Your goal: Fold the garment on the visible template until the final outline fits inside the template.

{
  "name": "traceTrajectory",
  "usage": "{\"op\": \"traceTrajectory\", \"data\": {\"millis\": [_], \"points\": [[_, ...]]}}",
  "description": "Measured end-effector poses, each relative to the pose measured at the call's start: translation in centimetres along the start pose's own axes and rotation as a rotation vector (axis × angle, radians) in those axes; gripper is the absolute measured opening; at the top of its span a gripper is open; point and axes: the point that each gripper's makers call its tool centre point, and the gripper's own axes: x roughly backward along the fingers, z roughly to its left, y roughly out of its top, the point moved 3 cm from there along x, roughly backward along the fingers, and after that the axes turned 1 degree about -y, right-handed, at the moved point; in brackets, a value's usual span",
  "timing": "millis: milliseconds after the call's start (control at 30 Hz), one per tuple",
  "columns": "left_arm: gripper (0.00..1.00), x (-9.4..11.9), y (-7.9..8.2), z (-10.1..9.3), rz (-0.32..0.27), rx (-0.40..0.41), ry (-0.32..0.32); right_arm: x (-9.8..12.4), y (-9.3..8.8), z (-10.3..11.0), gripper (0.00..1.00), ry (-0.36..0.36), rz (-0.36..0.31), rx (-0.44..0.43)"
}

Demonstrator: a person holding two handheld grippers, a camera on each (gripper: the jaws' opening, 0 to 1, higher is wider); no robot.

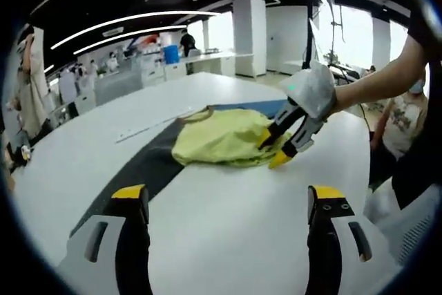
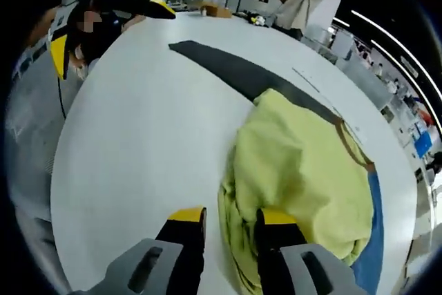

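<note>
Much of the template (image 1: pixel 148 160) is covered by the crumpled garment (image 1: pixel 224 139), so its full outline cannot be traced. In the right gripper view, the near edge of the garment is cut off by the picture's lower edge and partly masked by the right gripper (image 2: pixel 231 222). Whether cloth is actually pinched between its tips cannot be told. Distant people and furniture are too small to be made out.

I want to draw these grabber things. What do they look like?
Each gripper has two black fingers with bright yellow tips, fixed on pale grey plastic. The left gripper has slots in its grey sides. The right gripper wears a whitish rounded cover with a small green light. The person holding it wears a dark short sleeve.
</note>
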Motion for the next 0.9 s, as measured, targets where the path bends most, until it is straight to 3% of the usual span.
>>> {"op": "traceTrajectory", "data": {"millis": [267,500,667,900], "points": [[0.9,0.2,0.0,0.3,0.002,0.01,-0.002,-0.4,-0.1,-1.3,0.13,-0.021,0.006,-0.058],[0.89,-0.1,-0.1,0.1,0.01,0.011,-0.01,-0.4,0.0,-1.9,0.1,-0.023,0.001,-0.046],[0.88,0.0,0.0,0.1,0.003,0.019,-0.009,-0.2,0.1,-2.1,0.0,-0.029,0.004,-0.026],[0.88,0.2,-0.3,0.2,0.006,0.026,-0.001,2.4,2.3,-2.8,0.0,0.001,-0.055,-0.017]]}}
